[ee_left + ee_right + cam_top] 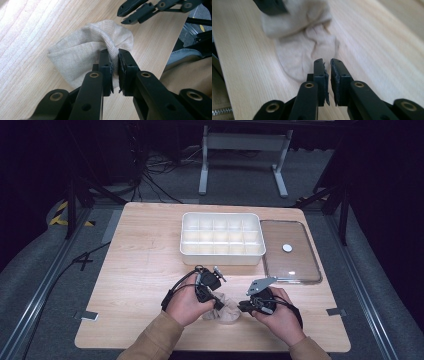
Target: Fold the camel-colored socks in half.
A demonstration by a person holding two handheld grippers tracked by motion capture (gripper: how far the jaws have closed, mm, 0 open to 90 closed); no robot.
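Observation:
A beige sock [227, 310] lies bunched on the wooden table [145, 265] near its front edge, between my two hands. My left gripper [218, 304] is shut on a raised fold of the sock [82, 55], with the fabric squeezed between its pads [114, 56]. My right gripper [242, 307] hovers just right of the sock [307, 57]. Its jaws [327, 63] stand a narrow gap apart with nothing between them, and bare wood shows through. The right gripper's tips [126, 13] appear beyond the sock in the left gripper view.
A white compartment tray [221, 251] stands at the middle back of the table. To its right lies a clear lid [300, 265] with a small white round piece [287, 248] on it. The table's front edge runs just behind my hands.

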